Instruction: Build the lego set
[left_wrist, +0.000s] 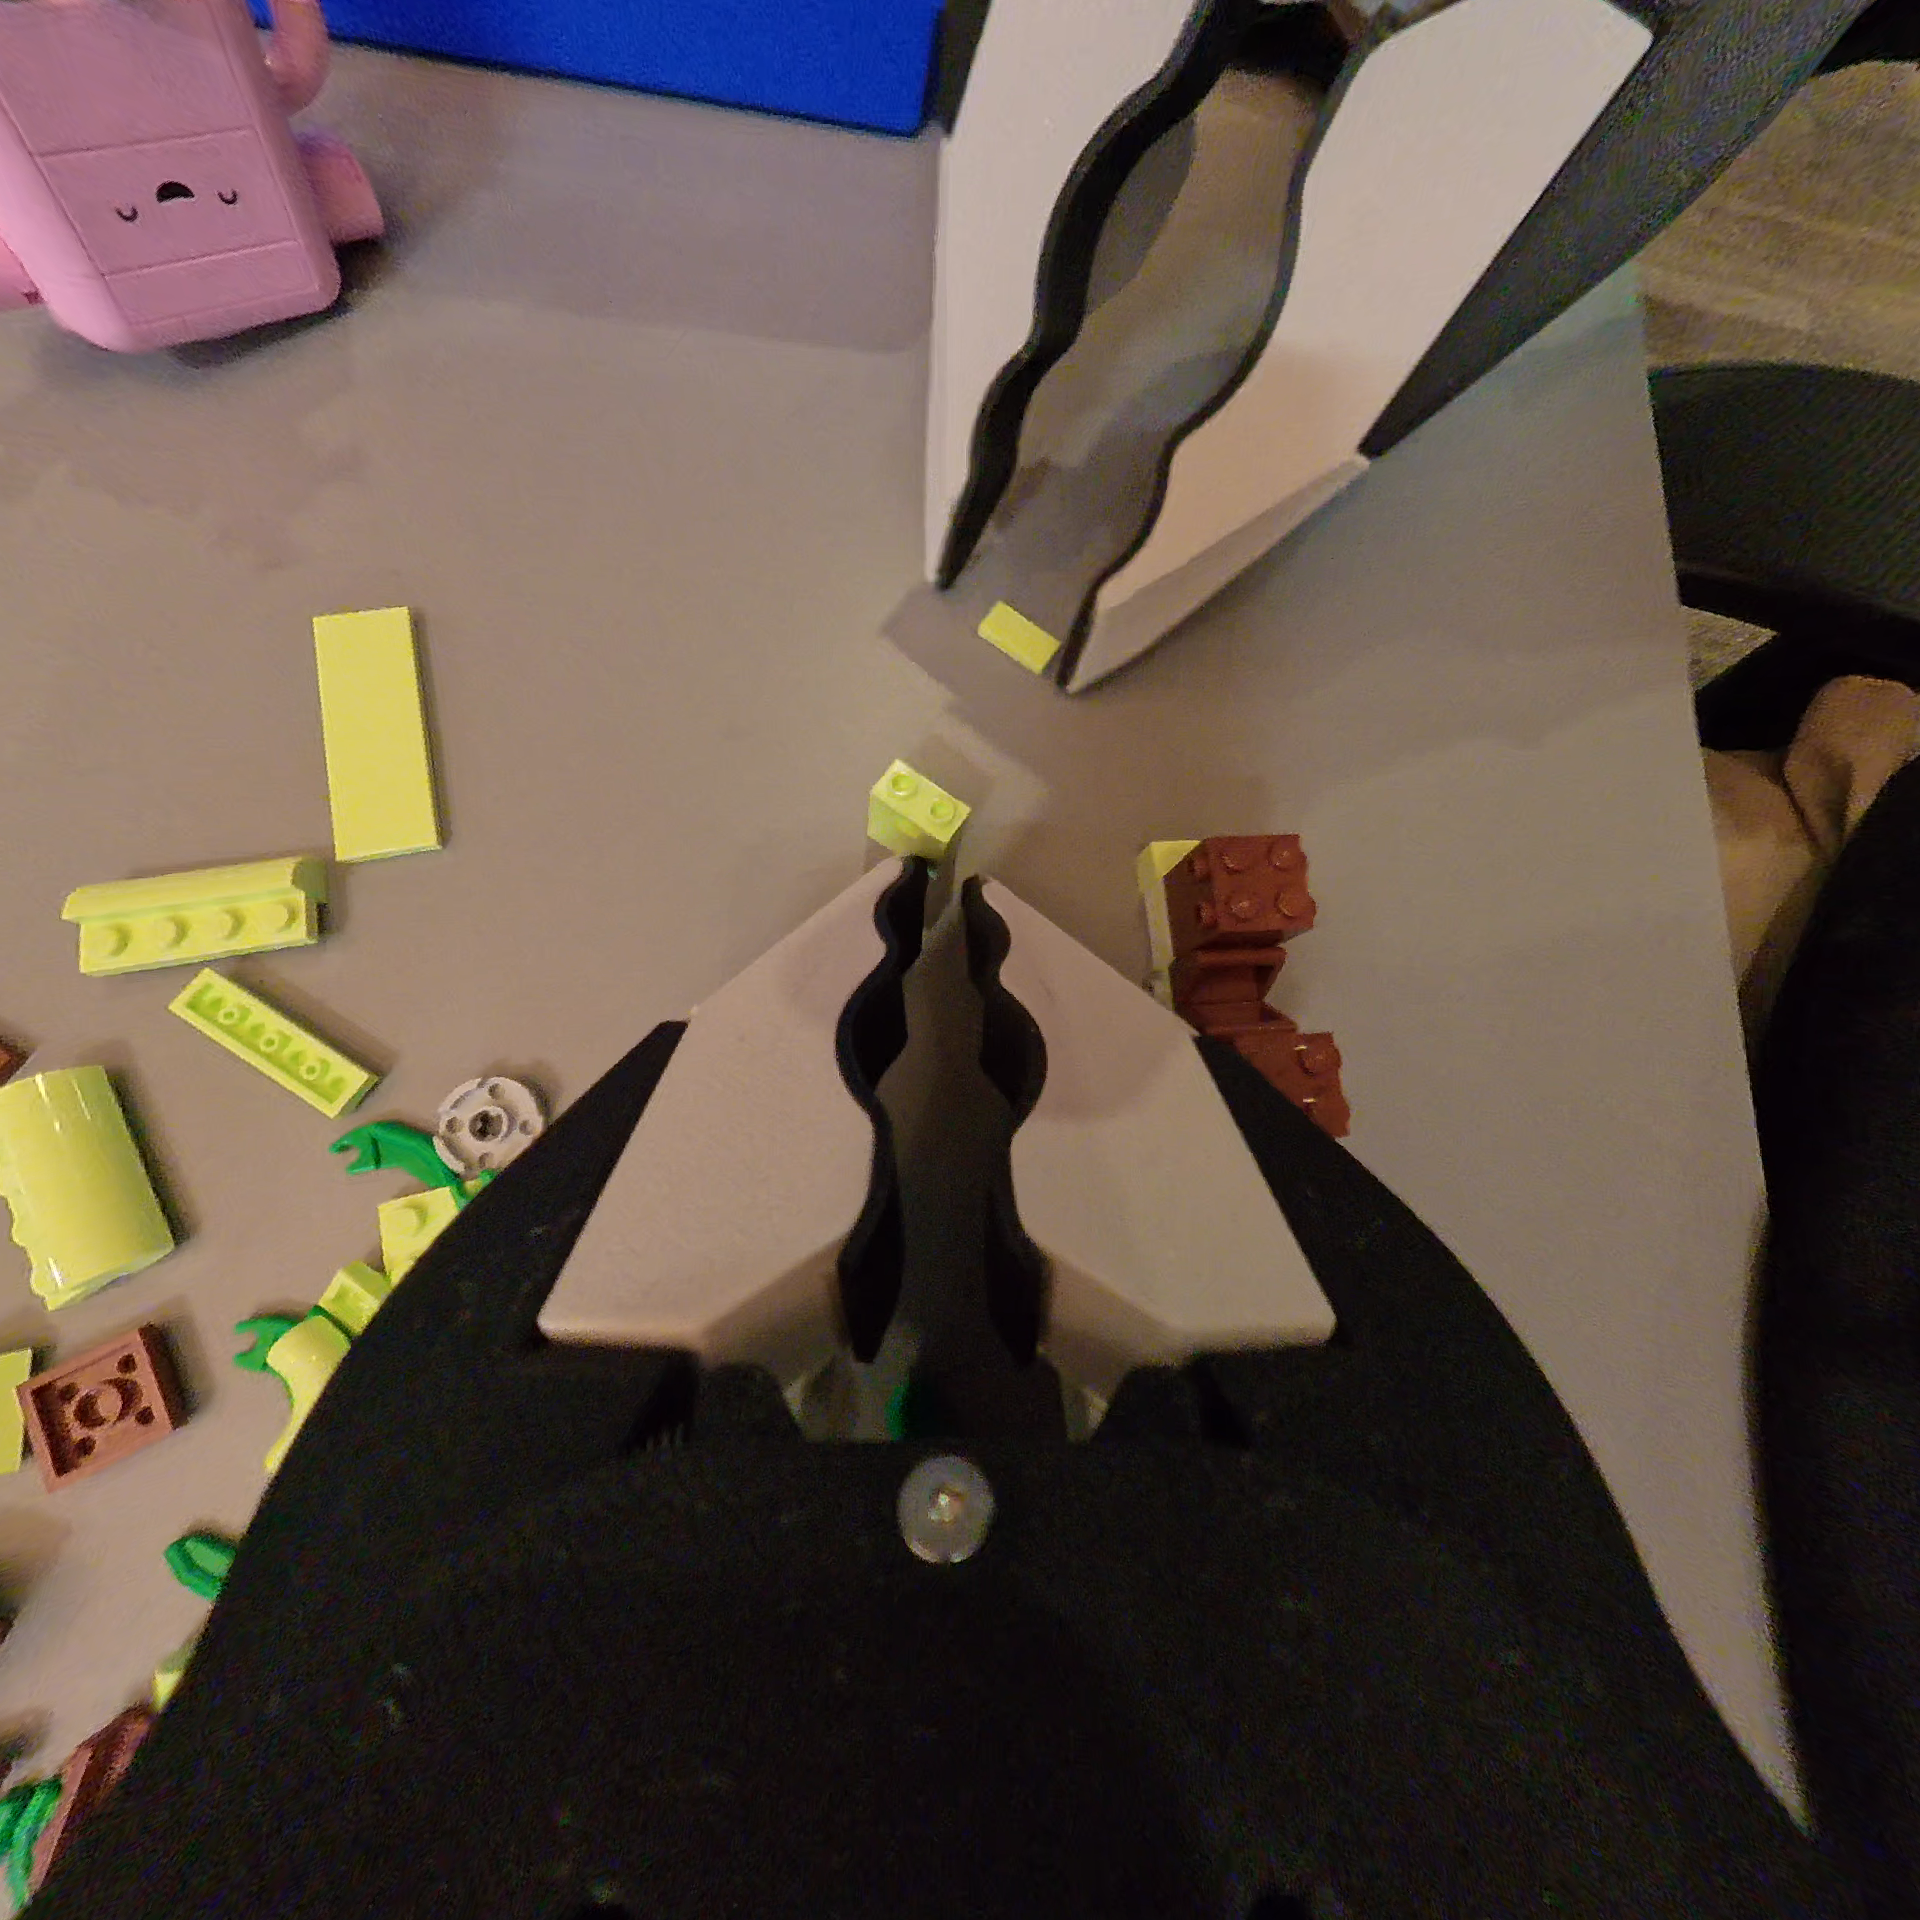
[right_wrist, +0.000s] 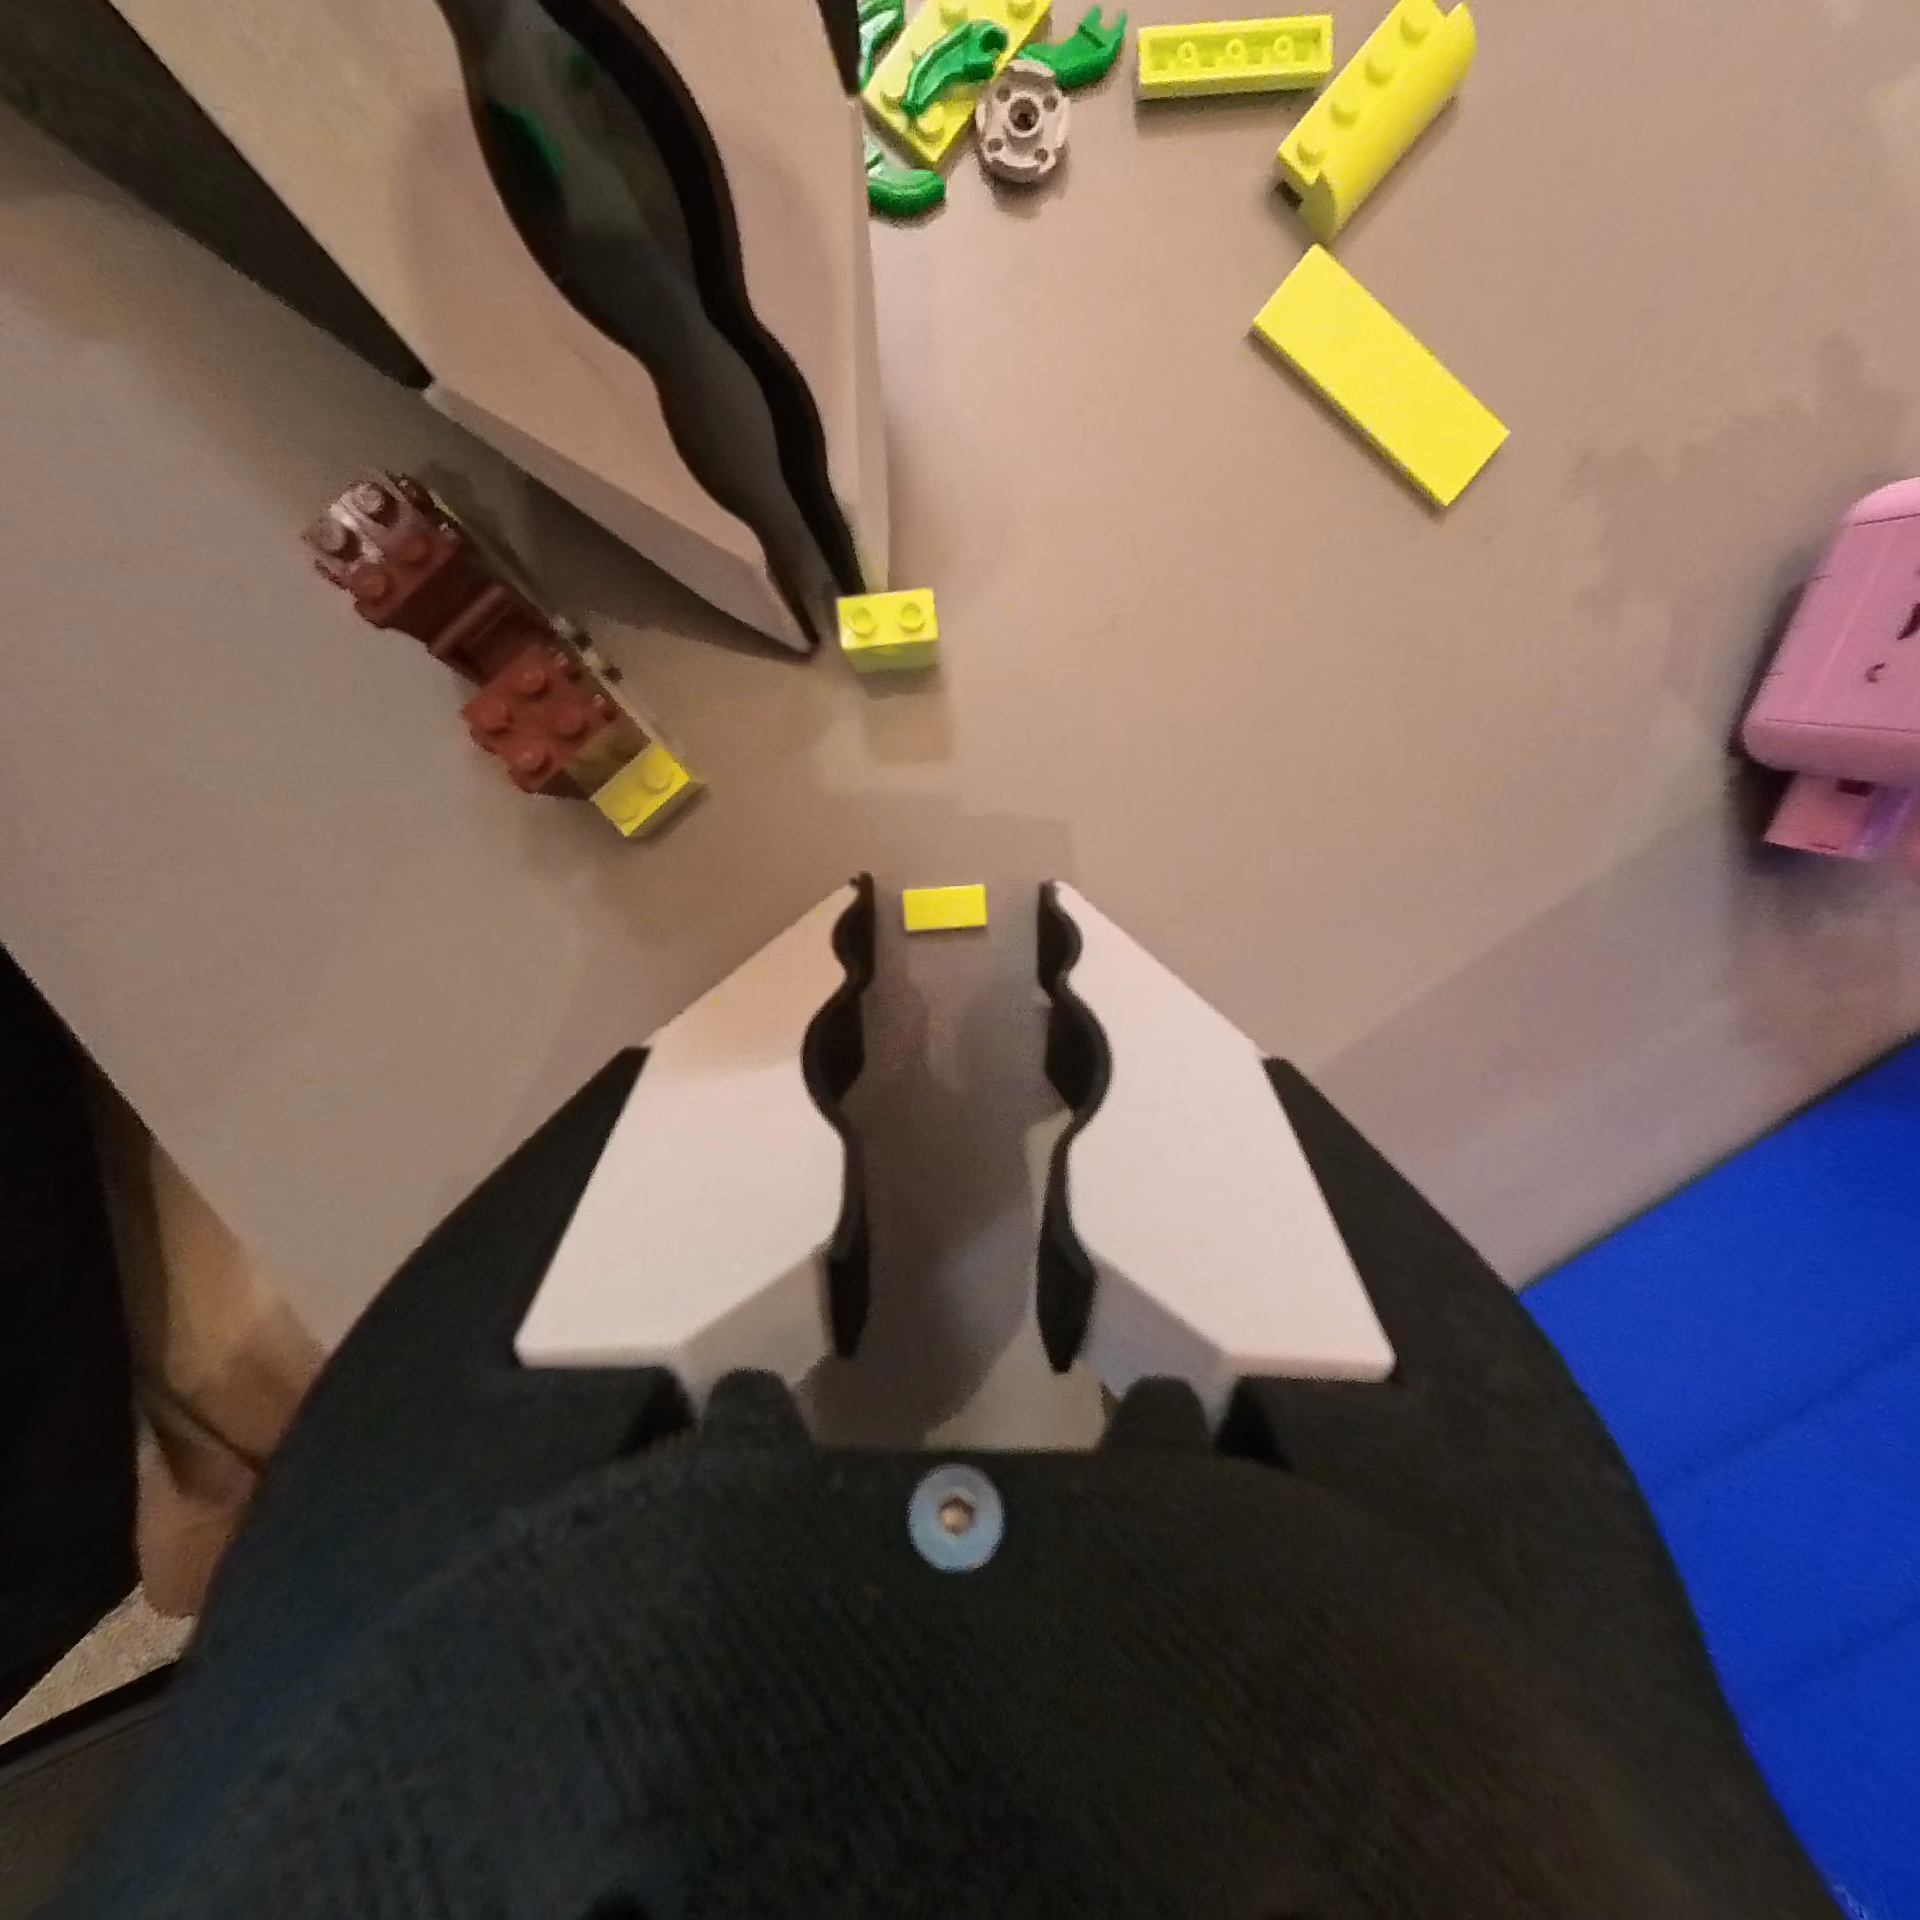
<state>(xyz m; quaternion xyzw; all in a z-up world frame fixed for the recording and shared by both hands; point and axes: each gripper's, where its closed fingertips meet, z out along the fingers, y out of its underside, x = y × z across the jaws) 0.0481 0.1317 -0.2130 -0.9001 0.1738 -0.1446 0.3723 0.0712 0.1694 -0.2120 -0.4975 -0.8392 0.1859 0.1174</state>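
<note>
A small lime 1x2 brick (left_wrist: 920, 808) rests on the grey table. My left gripper (left_wrist: 940, 881) is closed down on its near end with only the fingertips; the brick also shows in the right wrist view (right_wrist: 888, 629). My right gripper (right_wrist: 951, 888) is open with its tips down at the table, and a small flat lime tile (right_wrist: 943, 907) lies between them, untouched. The same tile (left_wrist: 1018, 634) and right gripper (left_wrist: 1013, 629) show in the left wrist view. A brown built assembly with a lime end (left_wrist: 1247, 935) (right_wrist: 499, 665) lies beside the left gripper.
Loose lime bricks, a long lime tile (left_wrist: 376, 732), a grey round piece (left_wrist: 488, 1122) and green leaf pieces lie to the left. A pink block toy (left_wrist: 177, 177) and a blue mat (left_wrist: 644, 52) are at the back. The table edge (left_wrist: 1683, 727) is close on the right. One gripper's finger ends stand about 5 cm off the other's.
</note>
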